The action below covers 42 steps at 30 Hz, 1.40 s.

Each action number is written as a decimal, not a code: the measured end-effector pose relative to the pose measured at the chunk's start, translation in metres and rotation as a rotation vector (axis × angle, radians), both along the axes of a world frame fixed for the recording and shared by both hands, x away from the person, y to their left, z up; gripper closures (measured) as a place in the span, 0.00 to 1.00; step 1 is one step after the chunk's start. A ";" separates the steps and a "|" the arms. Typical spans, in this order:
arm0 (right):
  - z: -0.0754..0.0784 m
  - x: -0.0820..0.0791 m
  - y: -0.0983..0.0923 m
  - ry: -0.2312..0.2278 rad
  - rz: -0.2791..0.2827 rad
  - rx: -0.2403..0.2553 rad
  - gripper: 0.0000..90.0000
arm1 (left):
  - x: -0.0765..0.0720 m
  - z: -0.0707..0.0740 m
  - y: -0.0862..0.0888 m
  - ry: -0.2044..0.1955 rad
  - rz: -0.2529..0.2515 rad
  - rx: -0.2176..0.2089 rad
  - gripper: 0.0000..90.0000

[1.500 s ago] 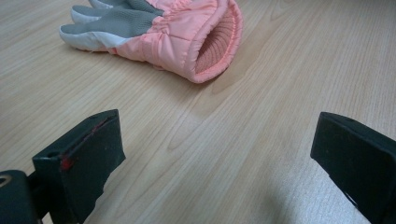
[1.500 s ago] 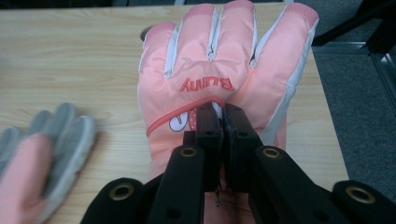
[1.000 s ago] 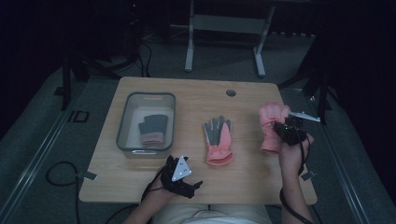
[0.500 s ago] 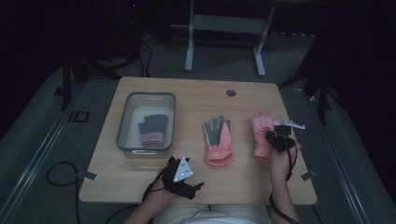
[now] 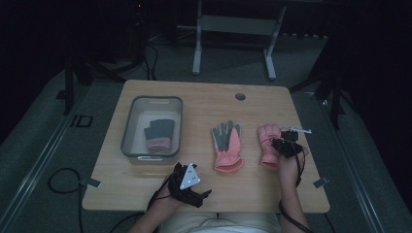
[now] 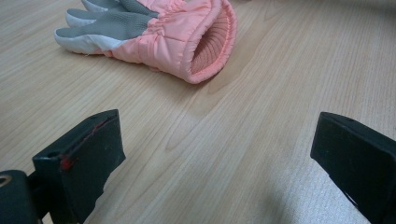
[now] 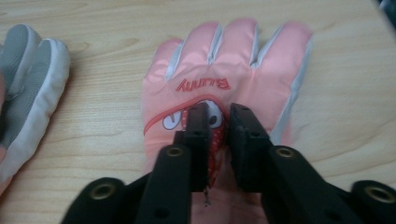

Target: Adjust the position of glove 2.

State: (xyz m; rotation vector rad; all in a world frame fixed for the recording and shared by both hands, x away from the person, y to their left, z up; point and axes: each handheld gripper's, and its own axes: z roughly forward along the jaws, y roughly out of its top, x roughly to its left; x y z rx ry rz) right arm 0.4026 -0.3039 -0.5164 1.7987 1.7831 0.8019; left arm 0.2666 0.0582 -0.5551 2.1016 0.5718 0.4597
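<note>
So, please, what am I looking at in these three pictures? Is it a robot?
It is no robot: a person holds a two-jaw tool in each hand. One camera looks down from above, and the other two ride on the tools. On the wooden table are a clear bin with a grey glove inside, a palm-up pink glove and a second pink glove. The left tool is open and holds nothing. The right tool has just been opening, with a fold of the second pink glove between its jaws.
</note>
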 end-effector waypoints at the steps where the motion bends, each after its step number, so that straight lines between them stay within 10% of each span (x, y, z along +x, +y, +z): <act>1: 0.005 -0.002 -0.002 -0.023 0.028 -0.012 0.80 | 0.000 0.000 0.000 0.000 0.000 -0.001 0.02; 8: 0.030 -0.005 -0.015 -0.065 0.300 -0.109 0.72 | -0.001 0.000 -0.001 0.006 -0.002 -0.009 0.02; 15: 0.031 0.001 -0.025 0.015 0.455 -0.182 0.64 | -0.001 -0.001 -0.003 0.009 -0.010 0.001 0.02; 31: -0.006 0.009 -0.021 0.062 0.378 -0.152 0.80 | -0.002 -0.002 -0.004 0.007 -0.017 0.008 0.02; 42: 0.006 -0.001 -0.016 0.009 0.309 -0.108 0.97 | -0.003 -0.002 -0.005 0.007 -0.013 0.002 0.02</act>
